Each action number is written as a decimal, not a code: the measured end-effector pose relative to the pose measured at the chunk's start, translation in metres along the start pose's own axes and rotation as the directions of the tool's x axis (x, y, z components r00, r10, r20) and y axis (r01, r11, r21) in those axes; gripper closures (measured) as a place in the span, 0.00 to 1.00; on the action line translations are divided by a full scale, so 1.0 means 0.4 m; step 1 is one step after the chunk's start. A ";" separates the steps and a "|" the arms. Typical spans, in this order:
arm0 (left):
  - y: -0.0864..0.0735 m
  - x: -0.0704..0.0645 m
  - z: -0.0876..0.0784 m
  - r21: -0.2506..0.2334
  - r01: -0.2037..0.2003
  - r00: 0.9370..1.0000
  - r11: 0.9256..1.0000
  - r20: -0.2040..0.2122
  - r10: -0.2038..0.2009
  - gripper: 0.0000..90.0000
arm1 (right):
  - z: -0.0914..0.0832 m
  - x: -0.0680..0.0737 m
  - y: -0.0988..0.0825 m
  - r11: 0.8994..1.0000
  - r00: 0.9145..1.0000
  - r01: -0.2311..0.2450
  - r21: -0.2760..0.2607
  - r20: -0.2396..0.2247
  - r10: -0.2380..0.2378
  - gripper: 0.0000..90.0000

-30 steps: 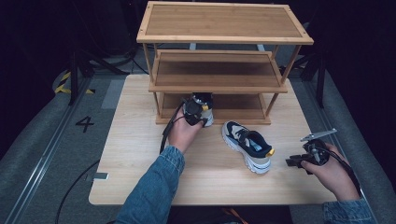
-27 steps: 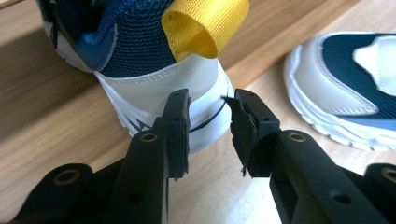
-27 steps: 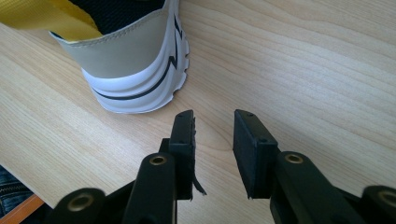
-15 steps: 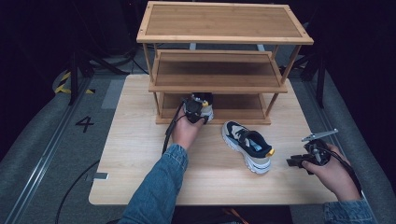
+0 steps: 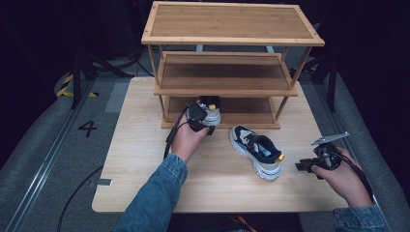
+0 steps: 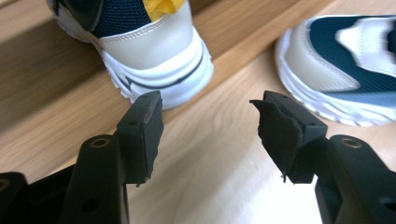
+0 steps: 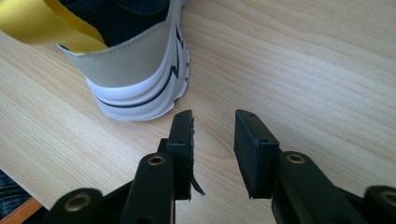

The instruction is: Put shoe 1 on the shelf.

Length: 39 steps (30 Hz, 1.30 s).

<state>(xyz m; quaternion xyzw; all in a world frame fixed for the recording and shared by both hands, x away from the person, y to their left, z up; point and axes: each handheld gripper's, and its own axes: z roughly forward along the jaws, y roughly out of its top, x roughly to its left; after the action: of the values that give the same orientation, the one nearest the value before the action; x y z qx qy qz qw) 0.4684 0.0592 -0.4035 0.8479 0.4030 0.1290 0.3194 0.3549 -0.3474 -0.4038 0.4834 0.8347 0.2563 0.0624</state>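
Observation:
A navy, beige and white sneaker [image 5: 211,110] [image 6: 154,51] with a yellow heel tab stands heel-out on the lowest shelf [image 5: 251,119] of the wooden rack. My left gripper [image 5: 200,118] [image 6: 208,105] sits just behind that heel; its jaws have just been opening and stand open with nothing between them. The matching sneaker [image 5: 256,151] [image 6: 341,70] [image 7: 135,74] lies on the table, toe toward the rack. My right gripper [image 5: 300,166] [image 7: 212,121] rests low over the table a short way behind that shoe's heel, with a narrow gap between its jaws and nothing in it.
The bamboo rack [image 5: 232,41] has three shelves and stands at the back of the light wooden table [image 5: 140,159]. A sleeve in blue denim [image 5: 154,198] crosses the front left. Dark floor with cables surrounds the table.
The left hand has drawn back slightly from the sneaker on the lowest shelf, which stays where it was. The right hand and the other sneaker have not moved.

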 end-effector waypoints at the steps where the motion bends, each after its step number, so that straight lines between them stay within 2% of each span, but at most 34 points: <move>1: -0.005 -0.003 -0.017 0.009 -0.005 1.000 1.000 0.007 0.005 0.44 | -0.001 0.002 0.002 1.000 1.000 0.000 -0.002 0.001 0.000 0.77; 4: -0.023 -0.004 -0.058 0.030 -0.033 0.999 0.999 0.013 0.032 0.42 | -0.002 0.008 0.015 1.000 1.000 0.010 -0.009 0.002 -0.010 0.77; 6: -0.037 -0.004 -0.077 0.046 -0.027 1.000 0.999 0.011 0.026 0.39 | -0.004 0.013 0.025 1.000 1.000 0.023 -0.020 0.001 -0.023 0.78; 8: -0.055 0.002 -0.095 0.062 -0.043 0.999 0.997 0.004 0.042 0.37 | -0.009 0.019 0.036 0.999 0.999 0.032 -0.034 -0.004 -0.032 0.78; 13: -0.122 0.025 -0.142 0.089 -0.014 1.000 0.996 -0.008 0.014 0.34 | -0.016 0.039 0.069 0.996 0.998 0.059 -0.073 -0.007 -0.059 0.79; 16: -0.140 0.033 -0.160 0.094 -0.002 1.000 0.996 -0.019 0.004 0.34 | -0.026 0.049 0.081 0.993 0.997 0.072 -0.091 -0.008 -0.073 0.79; 17: -0.156 0.039 -0.176 0.095 0.017 1.000 0.995 -0.026 -0.014 0.34 | -0.035 0.060 0.092 0.990 0.996 0.084 -0.110 -0.014 -0.086 0.79; 21: -0.185 0.049 -0.202 0.110 0.021 0.998 0.994 -0.058 -0.015 0.34 | -0.043 0.080 0.112 0.984 0.993 0.112 -0.136 -0.021 -0.116 0.78; 28: -0.211 0.057 -0.226 0.121 0.038 0.997 0.992 -0.064 -0.030 0.34 | -0.044 0.111 0.133 0.977 0.985 0.162 -0.137 -0.028 -0.168 0.78; 33: -0.220 0.064 -0.229 0.122 0.045 0.997 0.992 -0.069 -0.037 0.34 | -0.048 0.101 0.132 0.984 0.990 0.141 -0.113 0.012 -0.141 0.79; 36: -0.220 0.064 -0.228 0.123 0.045 0.997 0.991 -0.068 -0.036 0.34 | -0.024 0.085 0.129 0.988 0.990 0.134 -0.076 0.048 -0.131 0.82; 39: -0.216 0.063 -0.227 0.120 0.042 0.997 0.992 -0.065 -0.035 0.34 | 0.010 0.083 0.127 0.990 0.990 0.136 -0.037 0.040 -0.134 0.84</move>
<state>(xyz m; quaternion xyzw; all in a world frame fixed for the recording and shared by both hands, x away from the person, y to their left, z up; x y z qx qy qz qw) 0.3893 0.1591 -0.3910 0.8533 0.4364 0.1247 0.2566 0.3782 -0.2978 -0.3775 0.4293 0.8589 0.2589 0.1049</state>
